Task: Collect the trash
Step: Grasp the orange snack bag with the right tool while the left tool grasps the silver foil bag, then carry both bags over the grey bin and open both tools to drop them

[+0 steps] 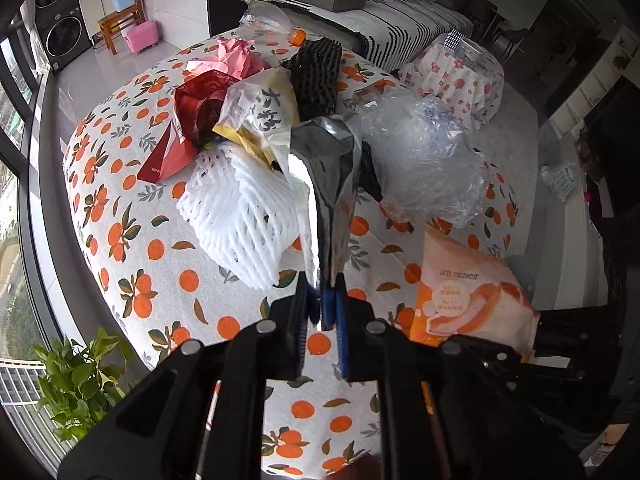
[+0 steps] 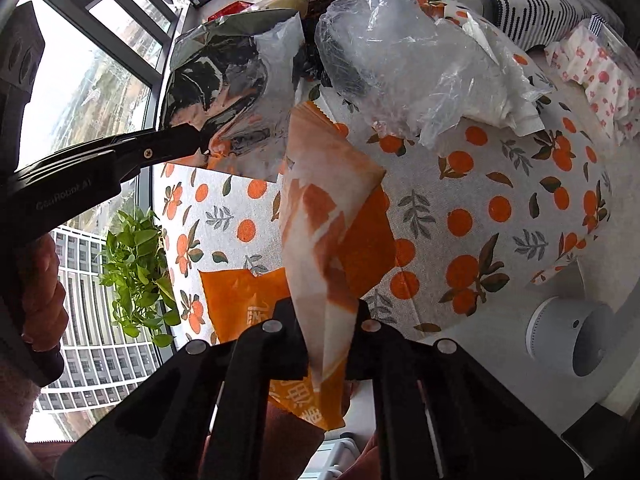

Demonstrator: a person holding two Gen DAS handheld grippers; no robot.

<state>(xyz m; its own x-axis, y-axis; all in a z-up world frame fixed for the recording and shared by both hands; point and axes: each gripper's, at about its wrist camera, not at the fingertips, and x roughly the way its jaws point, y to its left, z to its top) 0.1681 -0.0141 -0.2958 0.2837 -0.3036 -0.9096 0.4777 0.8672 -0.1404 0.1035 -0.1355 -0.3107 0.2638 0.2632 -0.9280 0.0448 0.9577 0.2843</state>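
My left gripper (image 1: 322, 300) is shut on a silver foil wrapper (image 1: 324, 184) and holds it up over the table; the wrapper also shows in the right wrist view (image 2: 228, 80), with the left gripper (image 2: 200, 144) pinching its edge. My right gripper (image 2: 326, 344) is shut on an orange and white snack bag (image 2: 320, 240), which also shows in the left wrist view (image 1: 468, 292) at the table's right edge. Behind lie a white foam net (image 1: 236, 212), a clear plastic bag (image 1: 424, 160), a yellow packet (image 1: 264, 112), a red packet (image 1: 180, 136), a black foam net (image 1: 316, 76) and pink paper (image 1: 236, 56).
The table carries an orange-print cloth (image 1: 132, 240). A green plant (image 1: 80, 380) stands by the window at the left. A white round device (image 2: 572, 332) sits on the floor at the right. A sofa (image 1: 400, 20) and a floral stool (image 1: 460, 76) stand beyond the table.
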